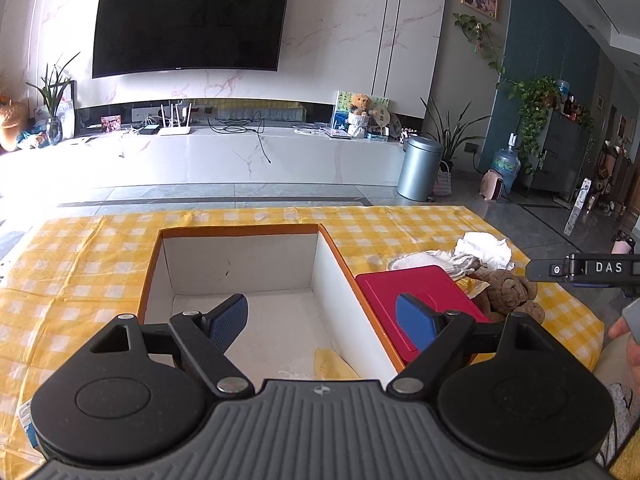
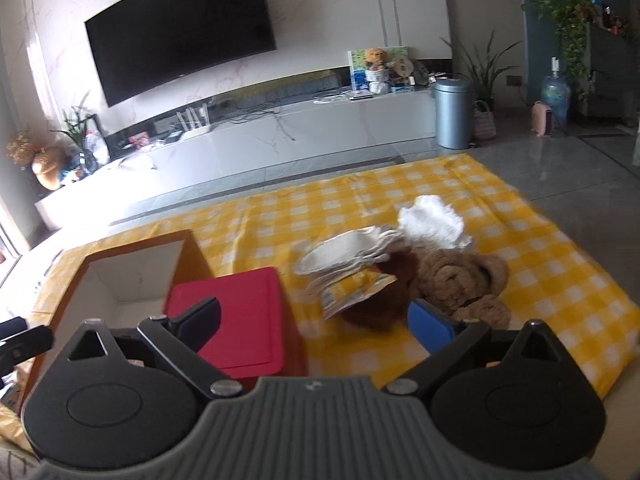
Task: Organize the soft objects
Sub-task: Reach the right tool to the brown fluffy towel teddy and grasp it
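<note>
An orange-rimmed cardboard box with white inner walls stands on the yellow checked cloth; a yellow-and-white soft item lies at its bottom. My left gripper hangs open above the box's right wall, nothing between its fingers. To the right of the box sits a red box. Beyond it lies a pile: a brown plush bear, a white cloth, a stack of white pads and a yellow packet. My right gripper is open, near the pile and holding nothing.
The table drops off at its far edge to a tiled floor. A grey bin stands by the white TV bench. The right gripper's arm and a hand show at the left wrist view's right edge.
</note>
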Motion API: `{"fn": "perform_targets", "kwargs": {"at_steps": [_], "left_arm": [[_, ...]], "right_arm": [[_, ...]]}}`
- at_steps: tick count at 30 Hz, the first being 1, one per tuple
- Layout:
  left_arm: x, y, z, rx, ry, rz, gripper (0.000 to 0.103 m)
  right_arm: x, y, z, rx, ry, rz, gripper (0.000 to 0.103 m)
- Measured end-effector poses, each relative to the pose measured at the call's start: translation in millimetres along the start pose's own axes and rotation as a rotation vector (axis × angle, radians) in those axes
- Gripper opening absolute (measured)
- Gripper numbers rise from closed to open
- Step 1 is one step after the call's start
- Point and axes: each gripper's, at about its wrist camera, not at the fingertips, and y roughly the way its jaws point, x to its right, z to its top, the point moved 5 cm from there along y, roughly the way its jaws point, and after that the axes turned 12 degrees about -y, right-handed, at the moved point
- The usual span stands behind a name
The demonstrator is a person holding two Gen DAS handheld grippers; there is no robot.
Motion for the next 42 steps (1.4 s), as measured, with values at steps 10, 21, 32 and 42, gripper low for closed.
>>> {"fn": "perform_targets", "kwargs": {"at_steps": [10, 21, 32, 42], "left_arm": [[61.4, 37.5, 7.8, -0.128, 0.098, -0.090, 0.097], [93.1, 85.3, 2.0, -0.221, 0.151, -0.061, 0.097], [109.8, 88.8, -6.6, -0.254, 0.190, -0.047, 0.097], [121.9, 73.4, -7.4, -0.235, 0.241, -0.046, 0.097]], "right_arm": [[63.2, 55.7, 34.3, -0.076, 0.048, -0.163, 0.099], [77.9, 109.3, -28.1, -0.237, 0.094, -0.107, 0.097], [120.2, 158.1, -50.8, -0.375, 0.061, -0.283, 0.097], [120.4, 152.9, -58.8, -0.365, 0.077, -0.240, 0.051]]}}
